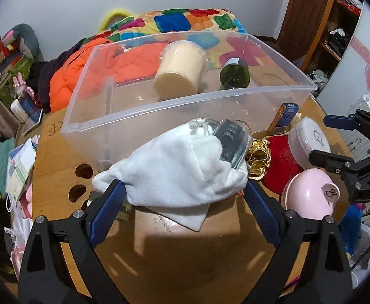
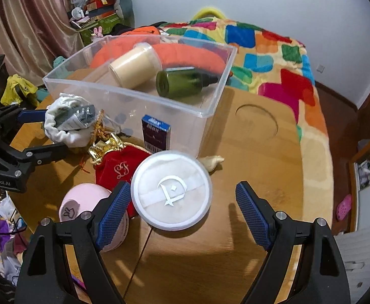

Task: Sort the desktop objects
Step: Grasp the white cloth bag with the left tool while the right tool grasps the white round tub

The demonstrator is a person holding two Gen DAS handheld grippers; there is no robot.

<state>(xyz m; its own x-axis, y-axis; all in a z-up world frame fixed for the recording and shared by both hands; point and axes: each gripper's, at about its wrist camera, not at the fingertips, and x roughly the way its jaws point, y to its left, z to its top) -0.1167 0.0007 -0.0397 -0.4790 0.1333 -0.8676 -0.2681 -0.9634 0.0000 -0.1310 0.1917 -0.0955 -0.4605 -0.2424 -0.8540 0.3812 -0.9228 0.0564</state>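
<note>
My left gripper [image 1: 183, 195] is shut on a white cloth pouch [image 1: 174, 167] with a dark packaged item sticking out of its mouth, held just in front of the clear plastic bin [image 1: 124, 116]. The pouch also shows in the right wrist view [image 2: 66, 124]. The bin [image 2: 124, 93] holds a cream jar [image 2: 134, 67] and a green bottle [image 2: 182, 82]. My right gripper [image 2: 182, 202] is open; a round white powder-puff case [image 2: 171, 193] lies between its fingers, nearer the left one.
On the wooden table [image 2: 248, 164] lie a red velvet pouch [image 2: 120, 163], a gold pouch [image 2: 104, 147], a blue card box [image 2: 155, 134], a pink round case [image 2: 83, 202] and a small beige figure [image 2: 211, 162]. A bed with a colourful blanket [image 2: 273, 58] stands behind.
</note>
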